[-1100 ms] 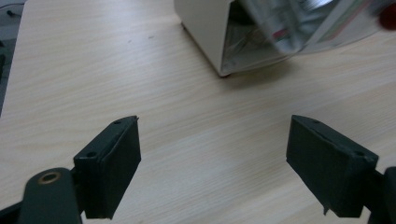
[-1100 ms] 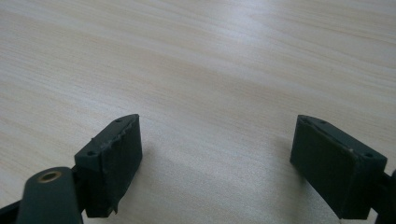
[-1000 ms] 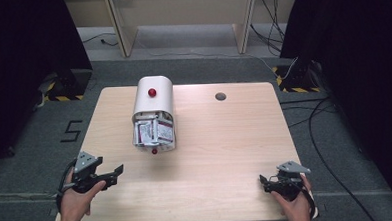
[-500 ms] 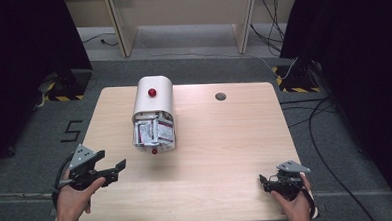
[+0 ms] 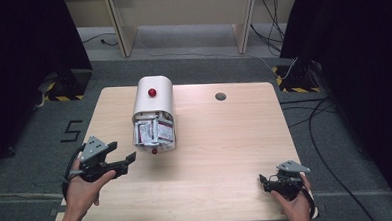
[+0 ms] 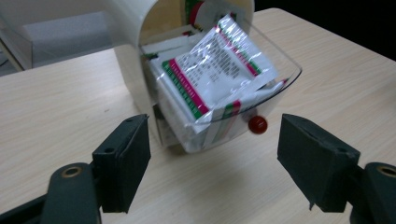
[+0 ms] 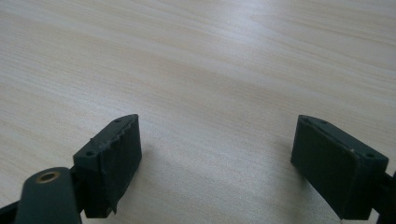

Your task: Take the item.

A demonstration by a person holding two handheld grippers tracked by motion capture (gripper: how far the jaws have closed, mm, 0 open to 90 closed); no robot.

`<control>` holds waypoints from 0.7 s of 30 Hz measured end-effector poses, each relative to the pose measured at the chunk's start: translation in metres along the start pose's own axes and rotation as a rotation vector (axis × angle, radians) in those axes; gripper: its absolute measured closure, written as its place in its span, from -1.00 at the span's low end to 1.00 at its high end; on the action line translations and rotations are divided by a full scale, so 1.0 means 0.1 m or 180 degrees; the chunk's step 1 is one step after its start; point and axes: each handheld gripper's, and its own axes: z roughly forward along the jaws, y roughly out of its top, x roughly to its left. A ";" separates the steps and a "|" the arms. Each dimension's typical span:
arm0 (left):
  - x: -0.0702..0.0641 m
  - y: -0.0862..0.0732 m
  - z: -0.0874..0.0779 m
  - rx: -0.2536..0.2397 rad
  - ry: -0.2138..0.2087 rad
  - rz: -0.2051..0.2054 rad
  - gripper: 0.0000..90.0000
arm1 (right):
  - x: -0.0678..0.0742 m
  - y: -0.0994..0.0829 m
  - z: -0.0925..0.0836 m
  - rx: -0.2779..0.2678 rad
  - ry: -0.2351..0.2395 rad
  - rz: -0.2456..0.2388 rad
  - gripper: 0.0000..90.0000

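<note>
A white round-topped dispenser (image 5: 152, 100) with a red button (image 5: 152, 92) stands on the table's left half. Its clear drawer (image 5: 154, 133) hangs open at the front, stuffed with white sachets (image 6: 219, 70) printed in red and green, and carries a small red knob (image 6: 257, 124). My left gripper (image 5: 123, 162) is open, held just left of and below the drawer; in the left gripper view (image 6: 215, 163) its jaws frame the drawer and knob from a short distance. My right gripper (image 5: 263, 181) is open at the front right, low over bare wood (image 7: 217, 161).
The light wooden table (image 5: 225, 139) has a dark round cable hole (image 5: 220, 96) near its far edge. Cables (image 5: 309, 120) trail over the floor to the right, and yellow-black striped feet (image 5: 58, 91) stand at both far corners.
My left gripper has lifted and moved forward and right, closer to the open drawer. The right gripper has stayed almost still.
</note>
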 end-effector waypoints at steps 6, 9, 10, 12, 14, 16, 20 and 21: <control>-0.11 0.17 0.10 -0.0030 -0.0008 0.0111 -0.44 | 0.00 0.00 0.00 0.0000 -0.0002 -0.0001 -0.63; -0.15 0.21 0.15 -0.0010 -0.0086 0.0074 -0.44 | 0.00 0.00 0.00 0.0000 -0.0003 -0.0001 -0.63; -0.17 0.23 0.16 -0.0009 -0.0110 0.0084 -0.44 | 0.00 0.00 0.00 0.0000 -0.0003 -0.0001 -0.63; -0.22 0.28 0.20 0.0002 -0.0058 0.0139 -0.44 | 0.00 0.00 0.00 0.0001 -0.0002 -0.0002 -0.63; -0.22 0.31 0.23 0.0012 -0.0036 0.0143 -0.44 | 0.00 0.00 0.00 0.0000 -0.0001 -0.0003 -0.63; -0.24 0.36 0.32 0.0030 -0.0018 0.0137 -0.43 | 0.00 0.00 0.00 0.0002 -0.0001 0.0003 -0.63; -0.28 0.40 0.40 0.0059 0.0007 0.0180 -0.43 | 0.00 0.00 0.00 -0.0001 -0.0001 -0.0009 -0.63; -0.30 0.41 0.43 0.0068 0.0028 0.0210 -0.43 | 0.00 0.00 0.00 0.0002 -0.0001 0.0002 -0.63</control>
